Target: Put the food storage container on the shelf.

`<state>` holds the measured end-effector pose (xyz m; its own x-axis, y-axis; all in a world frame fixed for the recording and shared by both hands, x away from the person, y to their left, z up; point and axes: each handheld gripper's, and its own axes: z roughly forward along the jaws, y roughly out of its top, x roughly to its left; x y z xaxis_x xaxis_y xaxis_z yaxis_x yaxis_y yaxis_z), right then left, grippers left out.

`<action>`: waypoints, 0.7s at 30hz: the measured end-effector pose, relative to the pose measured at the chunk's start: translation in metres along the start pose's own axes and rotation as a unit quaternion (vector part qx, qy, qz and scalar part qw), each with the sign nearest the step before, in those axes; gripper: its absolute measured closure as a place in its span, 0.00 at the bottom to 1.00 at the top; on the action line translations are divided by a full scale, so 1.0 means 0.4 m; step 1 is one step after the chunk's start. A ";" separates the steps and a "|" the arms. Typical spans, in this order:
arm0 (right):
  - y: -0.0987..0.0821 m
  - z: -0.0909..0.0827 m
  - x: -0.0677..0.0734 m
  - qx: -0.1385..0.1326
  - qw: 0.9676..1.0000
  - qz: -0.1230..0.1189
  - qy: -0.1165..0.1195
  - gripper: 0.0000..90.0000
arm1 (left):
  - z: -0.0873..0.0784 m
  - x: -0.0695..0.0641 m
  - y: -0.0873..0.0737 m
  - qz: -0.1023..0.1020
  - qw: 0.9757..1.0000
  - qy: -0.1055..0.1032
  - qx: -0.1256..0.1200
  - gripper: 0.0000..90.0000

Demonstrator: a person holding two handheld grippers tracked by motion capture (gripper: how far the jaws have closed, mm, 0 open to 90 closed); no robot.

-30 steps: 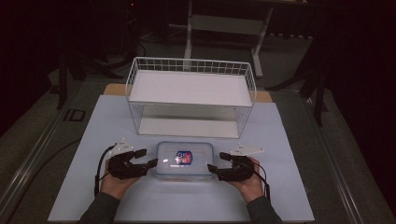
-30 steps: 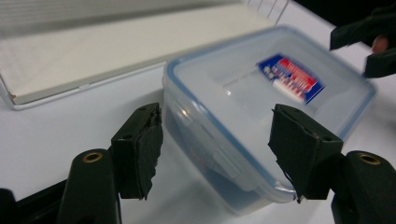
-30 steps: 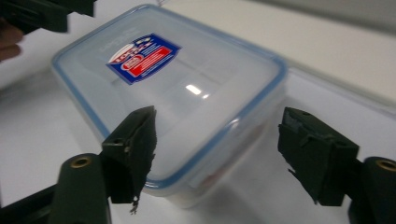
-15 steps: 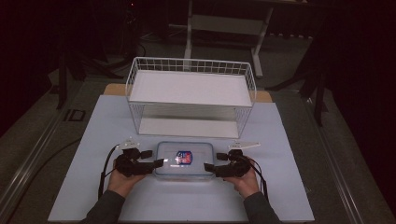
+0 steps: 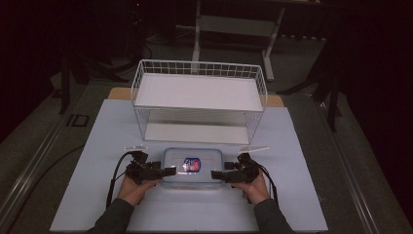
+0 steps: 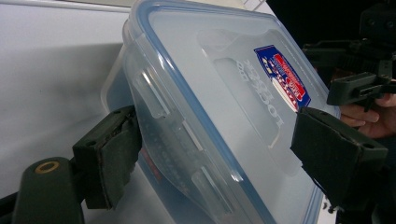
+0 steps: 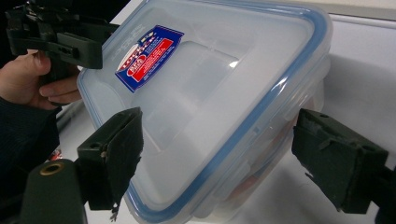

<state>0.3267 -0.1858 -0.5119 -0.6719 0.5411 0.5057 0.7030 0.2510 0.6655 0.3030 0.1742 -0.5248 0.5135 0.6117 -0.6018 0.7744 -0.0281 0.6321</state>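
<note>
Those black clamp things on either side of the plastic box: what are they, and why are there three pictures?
They are hand-held grippers, one in each of a person's hands. The high view looks down on the table: the left gripper and right gripper flank a clear lidded box, with a white wire rack behind it. The other two pictures come from small cameras riding on each gripper, looking along its two black jaws. Both sets of jaws have just been opening and now stand wide apart, with an end of the box between them but not squeezed. So nothing is held; the box appears to rest on the table.
</note>
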 end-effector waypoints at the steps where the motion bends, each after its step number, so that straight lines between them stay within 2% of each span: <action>1: 0.000 0.000 0.000 0.001 1.000 0.001 0.001 0.19 | 0.000 -0.001 0.000 -0.003 1.000 0.000 0.000 0.19; 3: 0.000 0.001 -0.005 0.003 1.000 0.008 0.006 0.19 | -0.002 0.001 0.000 -0.007 1.000 -0.003 0.002 0.19; 5: -0.002 0.008 -0.012 0.014 0.999 0.025 0.025 0.18 | -0.011 0.009 0.001 -0.015 1.000 -0.010 0.001 0.23; 6: -0.003 0.009 -0.014 0.012 0.999 0.028 0.026 0.19 | -0.014 0.012 0.002 -0.021 1.000 -0.013 0.002 0.27; 9: -0.002 0.002 -0.014 0.011 0.999 0.032 0.026 0.23 | -0.019 0.021 0.002 -0.040 0.999 -0.024 0.001 0.32; 11: -0.004 -0.002 -0.018 0.007 0.998 0.046 0.032 0.27 | -0.024 0.026 0.002 -0.047 0.998 -0.029 0.000 0.35; 13: -0.006 -0.010 -0.024 -0.001 0.998 0.058 0.037 0.33 | -0.030 0.024 0.002 -0.045 0.998 -0.032 0.000 0.38; 21: -0.019 -0.039 -0.008 -0.026 0.997 0.060 0.039 0.48 | -0.060 0.006 -0.014 -0.036 0.999 -0.038 -0.014 0.48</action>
<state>0.3197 -0.2019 -0.5101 -0.6014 0.5008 0.6226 0.7676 0.1461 0.6240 0.2910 0.1948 -0.5181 0.4837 0.5503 -0.6806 0.8003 0.0366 0.5984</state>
